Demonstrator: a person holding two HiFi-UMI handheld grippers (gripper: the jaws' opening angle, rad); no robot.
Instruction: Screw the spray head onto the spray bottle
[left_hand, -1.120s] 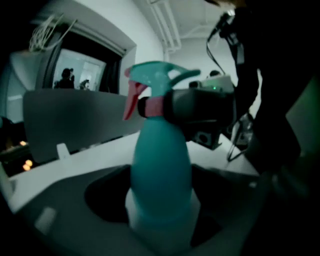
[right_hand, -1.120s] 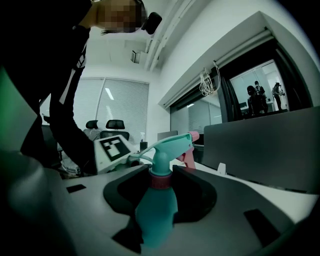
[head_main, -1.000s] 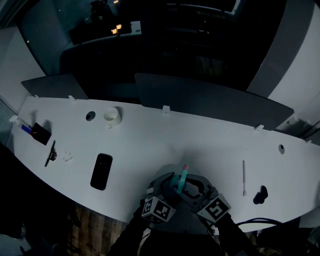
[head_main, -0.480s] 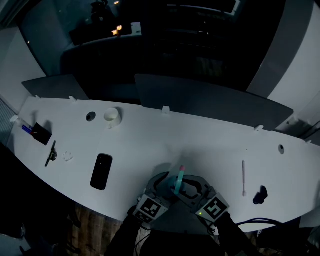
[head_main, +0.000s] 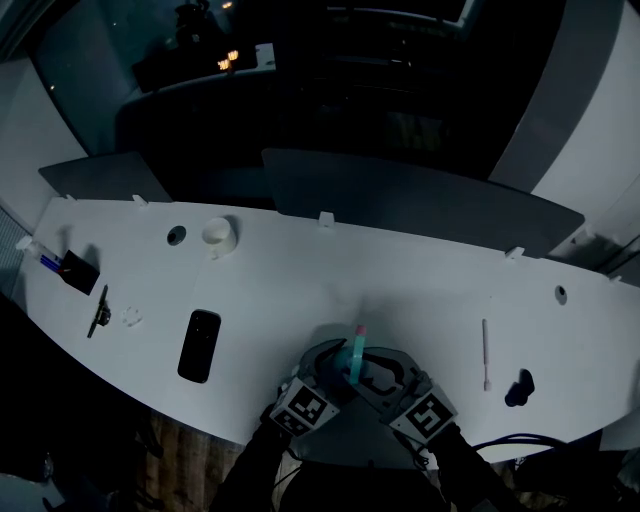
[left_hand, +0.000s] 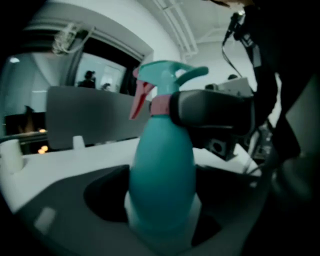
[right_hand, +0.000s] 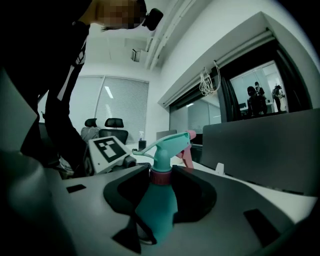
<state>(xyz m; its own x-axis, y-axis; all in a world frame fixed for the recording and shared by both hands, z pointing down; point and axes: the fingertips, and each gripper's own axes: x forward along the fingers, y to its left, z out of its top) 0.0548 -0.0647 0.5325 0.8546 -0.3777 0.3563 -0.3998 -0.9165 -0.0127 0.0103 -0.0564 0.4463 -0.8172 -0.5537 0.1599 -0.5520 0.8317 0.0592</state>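
Observation:
A teal spray bottle (head_main: 354, 362) with a teal spray head and pink trigger (head_main: 360, 330) stands upright just above the white table's (head_main: 420, 280) front edge, held between both grippers. In the left gripper view the bottle's teal body (left_hand: 162, 170) fills the space between my left gripper's (left_hand: 162, 205) jaws, which press on its lower part. My right gripper (right_hand: 161, 186) is closed round the pink collar (right_hand: 161, 177) under the spray head (right_hand: 167, 145). In the head view the left gripper (head_main: 333, 366) and right gripper (head_main: 374, 372) meet at the bottle.
A black phone (head_main: 201, 344) lies to the left, with a white cup (head_main: 218, 233) farther back. On the right lie a thin white stick (head_main: 486, 354) and a small black object (head_main: 518, 388). Grey dividers (head_main: 400, 205) stand along the table's far edge.
The left gripper has rolled a little, its marker cube shifting left. The bottle's top has leaned slightly left. The right gripper has kept still.

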